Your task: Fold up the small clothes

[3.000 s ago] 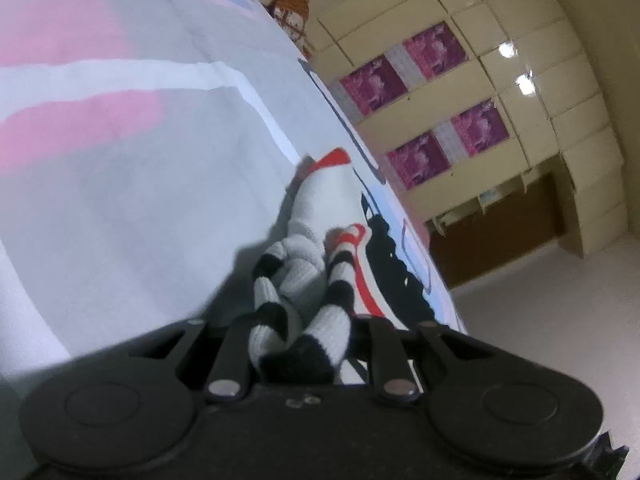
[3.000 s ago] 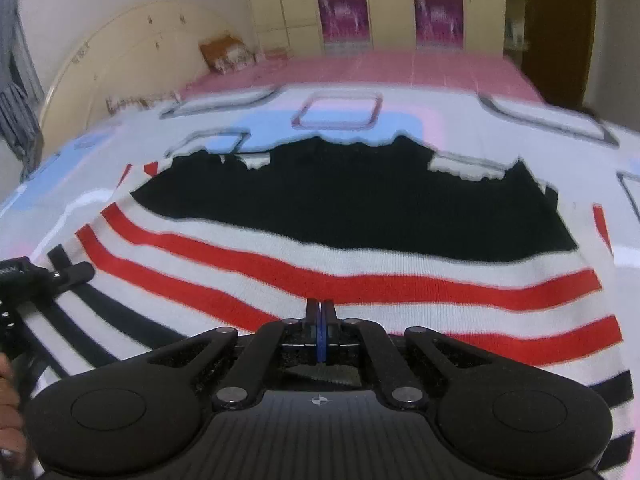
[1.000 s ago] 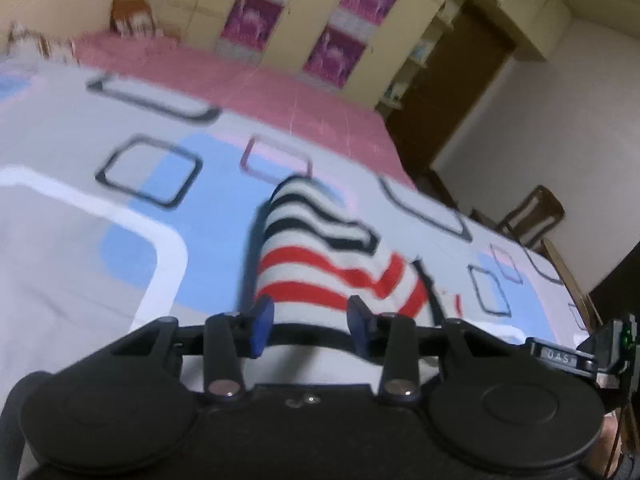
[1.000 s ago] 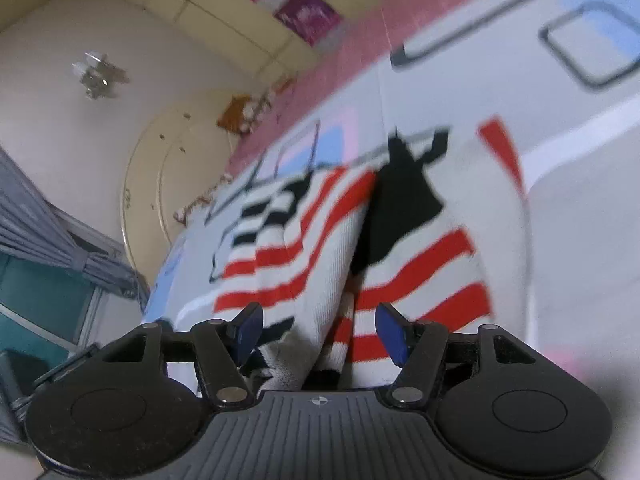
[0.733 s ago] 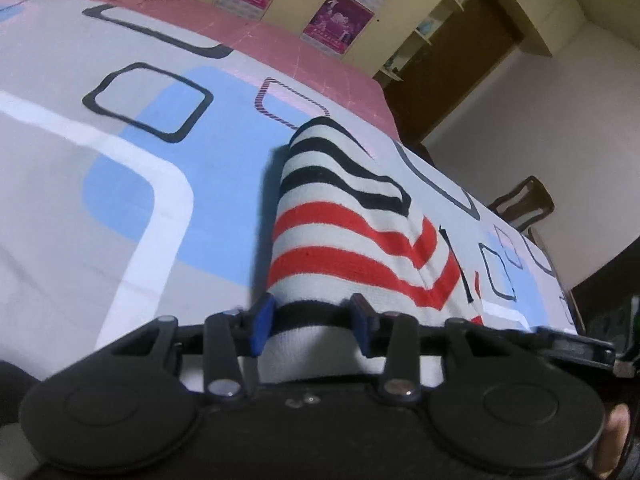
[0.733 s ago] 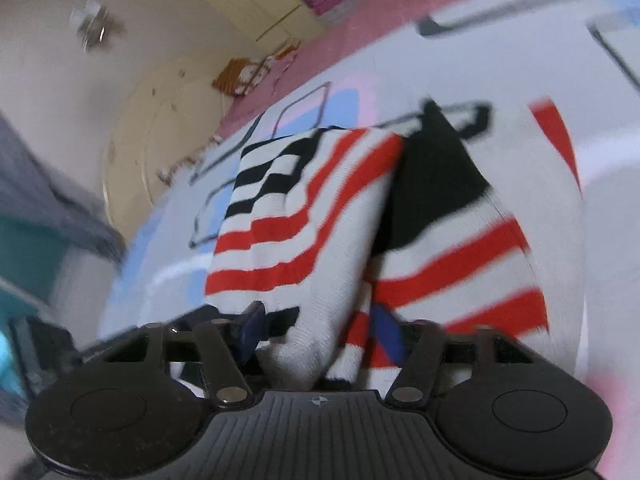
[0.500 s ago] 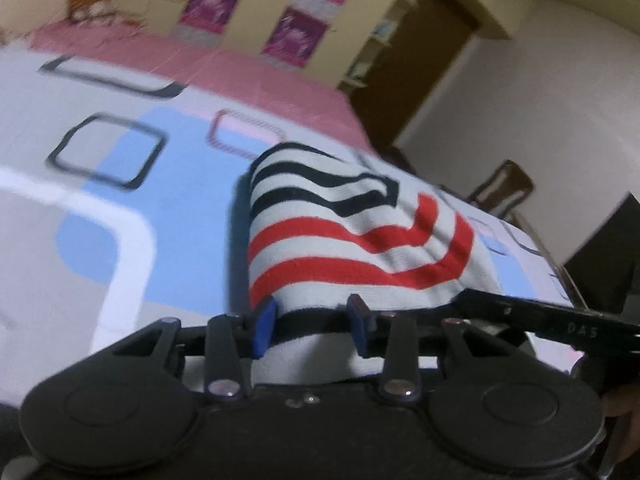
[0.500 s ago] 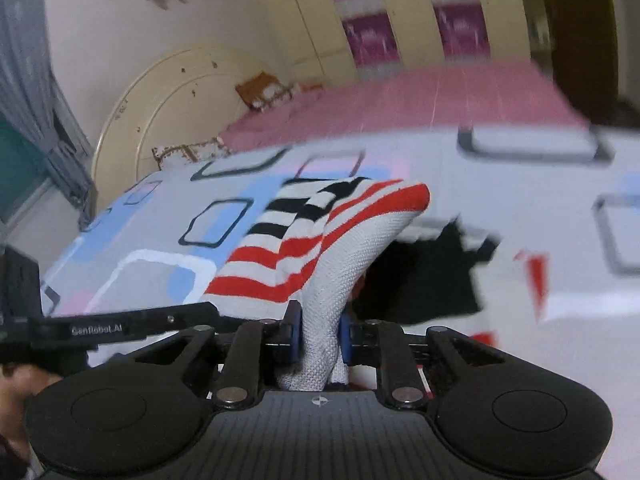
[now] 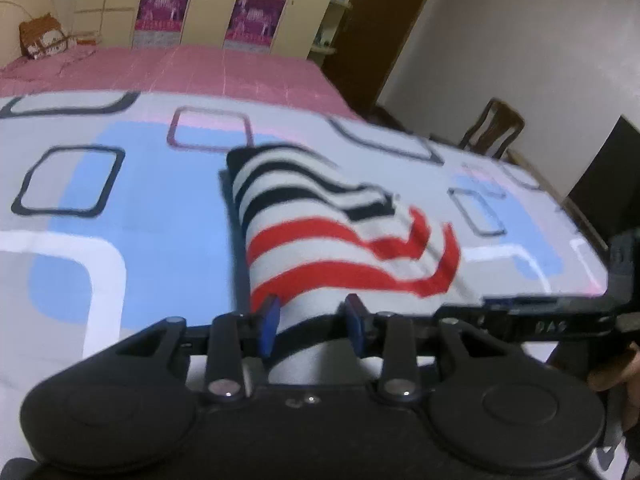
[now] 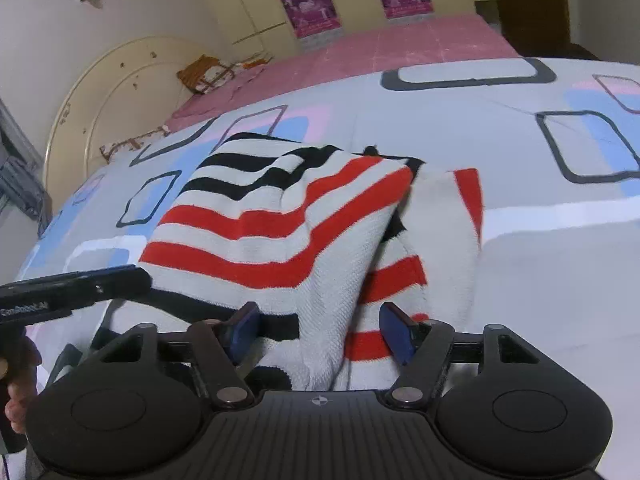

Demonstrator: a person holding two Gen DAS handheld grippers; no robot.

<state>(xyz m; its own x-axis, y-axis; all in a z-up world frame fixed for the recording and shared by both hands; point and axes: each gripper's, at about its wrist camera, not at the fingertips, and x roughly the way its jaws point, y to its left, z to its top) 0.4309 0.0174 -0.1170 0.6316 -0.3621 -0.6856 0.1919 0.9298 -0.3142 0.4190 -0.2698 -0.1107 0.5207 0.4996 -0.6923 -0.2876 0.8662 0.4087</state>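
Observation:
A red, black and white striped sweater (image 9: 320, 240) lies folded over on the patterned bed sheet (image 9: 160, 220). My left gripper (image 9: 312, 320) grips its near folded edge; fabric fills the gap between the blue pads, and the jaws are easing open slightly. In the right wrist view the sweater (image 10: 272, 224) shows its top layer folded across, with a sleeve lying to the right. My right gripper (image 10: 320, 334) is opening; a raised fold stands between its wide-apart pads without being pressed. Each gripper shows in the other's view: right (image 9: 560, 324), left (image 10: 72, 288).
The bed sheet (image 10: 520, 140) gives way to a pink cover (image 9: 180, 68) farther back. A cushion (image 9: 44, 38) and a rounded headboard (image 10: 120, 92) stand at the far end. A wooden chair (image 9: 496, 128) stands past the bed's right edge.
My right gripper, shut on the sweater's fold half a second ago, has opened wide. The folded layer has settled flatter on the bed. The left gripper kept its hold and rolled more level.

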